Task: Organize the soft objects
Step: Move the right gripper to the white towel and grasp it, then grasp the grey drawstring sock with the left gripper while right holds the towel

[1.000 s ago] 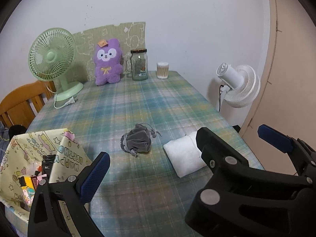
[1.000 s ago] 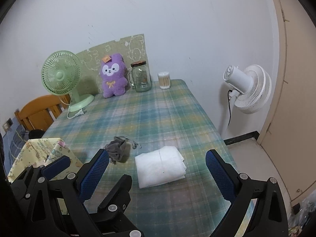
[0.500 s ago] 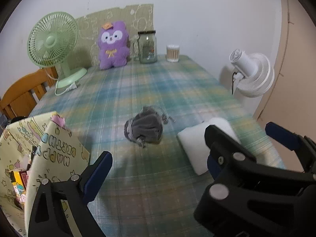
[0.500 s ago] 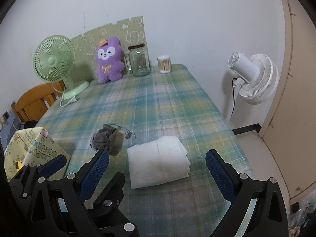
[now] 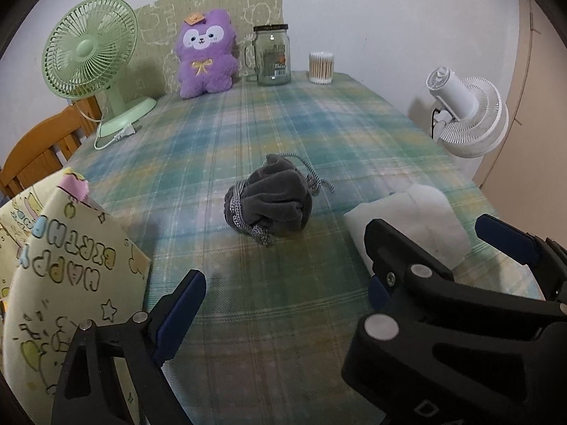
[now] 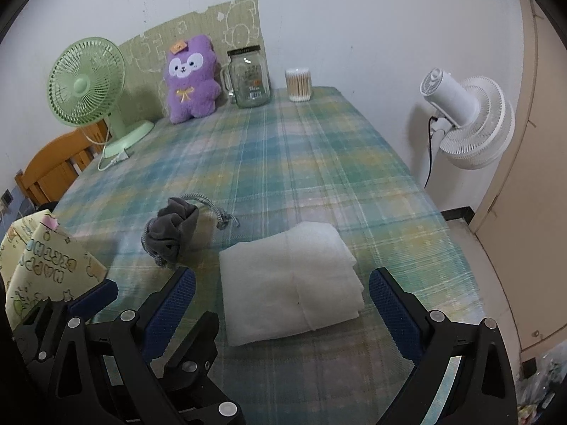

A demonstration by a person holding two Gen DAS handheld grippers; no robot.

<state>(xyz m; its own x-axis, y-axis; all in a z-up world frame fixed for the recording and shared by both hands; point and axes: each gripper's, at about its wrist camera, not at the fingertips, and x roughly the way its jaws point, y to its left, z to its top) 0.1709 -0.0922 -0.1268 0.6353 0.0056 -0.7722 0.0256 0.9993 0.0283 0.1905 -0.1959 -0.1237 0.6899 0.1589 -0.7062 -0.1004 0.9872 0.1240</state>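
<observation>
The folded white towel [image 6: 288, 279] lies between the spread fingers of the right gripper [image 6: 281, 297] (apparently untouched); the left gripper [image 5: 283, 283], released and narrowing, faces the grey pouch [image 5: 271, 202].

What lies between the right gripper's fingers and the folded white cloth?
Only bare plaid tablecloth, in the right wrist view; the open right gripper frames the folded white cloth without touching.

Grey drawstring pouch [image 5: 271, 200] beside white folded cloth [image 5: 418, 223], perhaps a towel.
</observation>
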